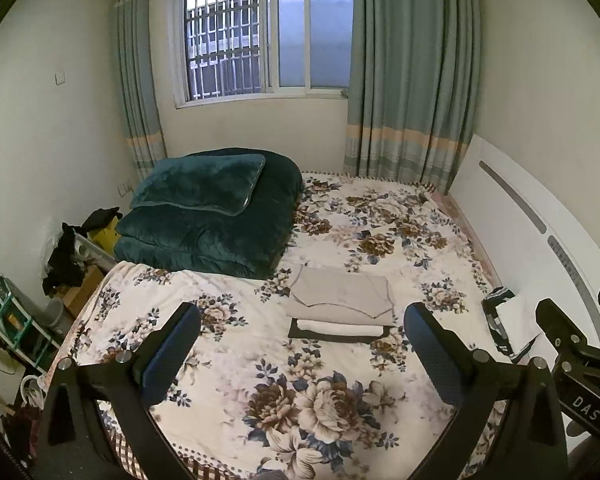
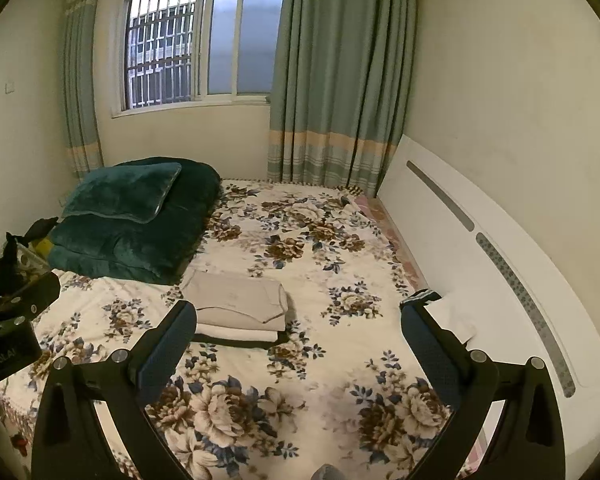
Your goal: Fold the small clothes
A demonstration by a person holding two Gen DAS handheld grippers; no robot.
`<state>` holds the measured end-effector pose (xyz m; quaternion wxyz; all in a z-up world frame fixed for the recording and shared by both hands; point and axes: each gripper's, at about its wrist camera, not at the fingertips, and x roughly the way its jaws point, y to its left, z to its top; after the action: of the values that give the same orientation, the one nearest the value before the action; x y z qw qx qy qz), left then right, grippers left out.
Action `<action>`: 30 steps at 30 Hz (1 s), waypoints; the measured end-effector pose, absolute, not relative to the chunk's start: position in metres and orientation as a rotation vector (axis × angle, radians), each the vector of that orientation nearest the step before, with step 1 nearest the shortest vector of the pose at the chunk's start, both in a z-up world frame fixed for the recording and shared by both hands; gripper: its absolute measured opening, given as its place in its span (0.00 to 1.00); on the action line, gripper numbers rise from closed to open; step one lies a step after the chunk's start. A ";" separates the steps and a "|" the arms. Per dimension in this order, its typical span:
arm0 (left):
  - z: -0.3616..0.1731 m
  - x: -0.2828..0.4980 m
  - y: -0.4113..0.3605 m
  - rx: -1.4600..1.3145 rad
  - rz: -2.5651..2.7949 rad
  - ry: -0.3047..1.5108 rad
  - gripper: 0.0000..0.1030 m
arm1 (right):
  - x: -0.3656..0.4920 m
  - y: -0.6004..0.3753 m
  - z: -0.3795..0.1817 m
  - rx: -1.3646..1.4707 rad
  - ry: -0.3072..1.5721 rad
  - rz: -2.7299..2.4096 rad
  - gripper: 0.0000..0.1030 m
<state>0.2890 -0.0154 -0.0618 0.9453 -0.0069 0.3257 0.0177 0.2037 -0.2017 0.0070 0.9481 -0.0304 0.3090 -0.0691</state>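
Both grippers held above the flowered bed cover (image 1: 340, 380), holding nothing: left gripper (image 1: 302, 350) jaws spread wide, right gripper (image 2: 298, 346) jaws spread wide too. Stack of folded clothes (image 1: 340, 304) lies mid-bed, beige piece on top, white and dark pieces under it. Another white and striped garment (image 1: 508, 320) sits near the headboard (image 1: 540, 216). Green folded quilt (image 1: 212, 216) at far left corner

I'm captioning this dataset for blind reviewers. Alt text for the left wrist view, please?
An open left gripper hovers empty above a floral bed, facing a stack of folded clothes. A green quilt sits at back left, and another garment lies at right near the right gripper.
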 end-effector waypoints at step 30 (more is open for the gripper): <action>-0.052 0.285 -0.019 -0.009 0.035 0.658 1.00 | 0.196 -0.202 0.013 -0.033 0.633 -0.111 1.00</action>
<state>0.2852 -0.0192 -0.0523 0.9462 -0.0043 0.3231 0.0174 0.1957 -0.2019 0.0128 0.9487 -0.0162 0.3111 -0.0545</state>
